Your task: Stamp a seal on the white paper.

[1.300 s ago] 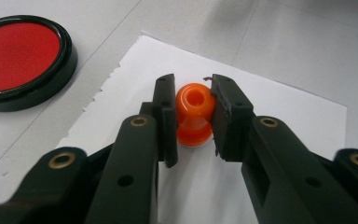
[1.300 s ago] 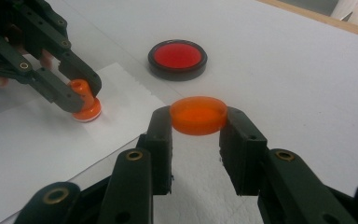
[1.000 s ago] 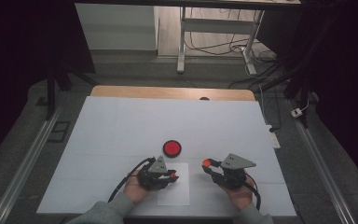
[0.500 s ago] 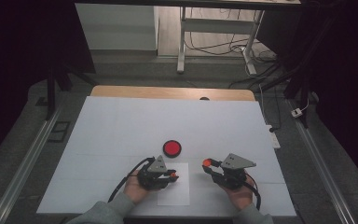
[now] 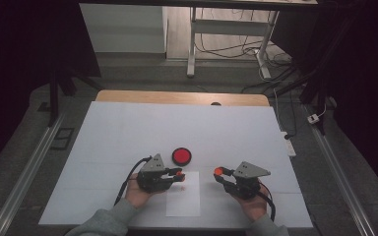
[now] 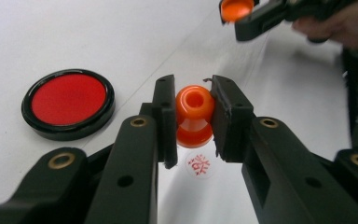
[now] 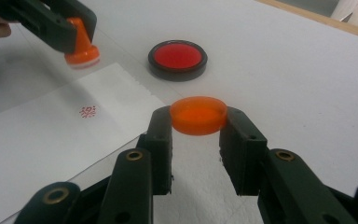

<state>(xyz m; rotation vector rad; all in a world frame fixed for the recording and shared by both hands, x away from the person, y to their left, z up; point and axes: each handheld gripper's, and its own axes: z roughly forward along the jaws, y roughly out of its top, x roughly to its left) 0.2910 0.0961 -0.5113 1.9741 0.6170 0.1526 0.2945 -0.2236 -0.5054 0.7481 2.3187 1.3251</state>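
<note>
Both claws sat low over the white desk [image 5: 128, 132] in the high view: the left claw [image 5: 178, 174] hovered at the upper left corner of a sheet of paper [image 5: 183, 199], pinching an orange stamp [image 5: 179, 173], while the right claw [image 5: 218, 172] stood just off the paper's right edge, gripping an orange cap [image 5: 218, 171]. A round red ink pad [image 5: 181, 156] lay on the desk just beyond the two, nearer the left claw. Seen from the left gripper view, the left claw [image 6: 194, 116] was closed down onto the stamp [image 6: 194, 114], its jaws pressing the stamp's narrow waist from both sides; the stamp hung above a small red imprint [image 6: 199, 165] on the paper, the ink pad [image 6: 68, 103] lay off to one side, and the right claw [image 6: 235, 10] with its cap [image 6: 235, 8] showed farther off at the top. From the right gripper view, the right claw [image 7: 198, 116] was narrowed onto the flat cap [image 7: 198, 115], one jaw at each side of its rim; beyond it lay the ink pad [image 7: 178, 59], the paper [image 7: 46, 140] bearing the imprint [image 7: 88, 111], and the left claw [image 7: 77, 35] holding the stamp [image 7: 80, 49] just above the paper's far edge.
</note>
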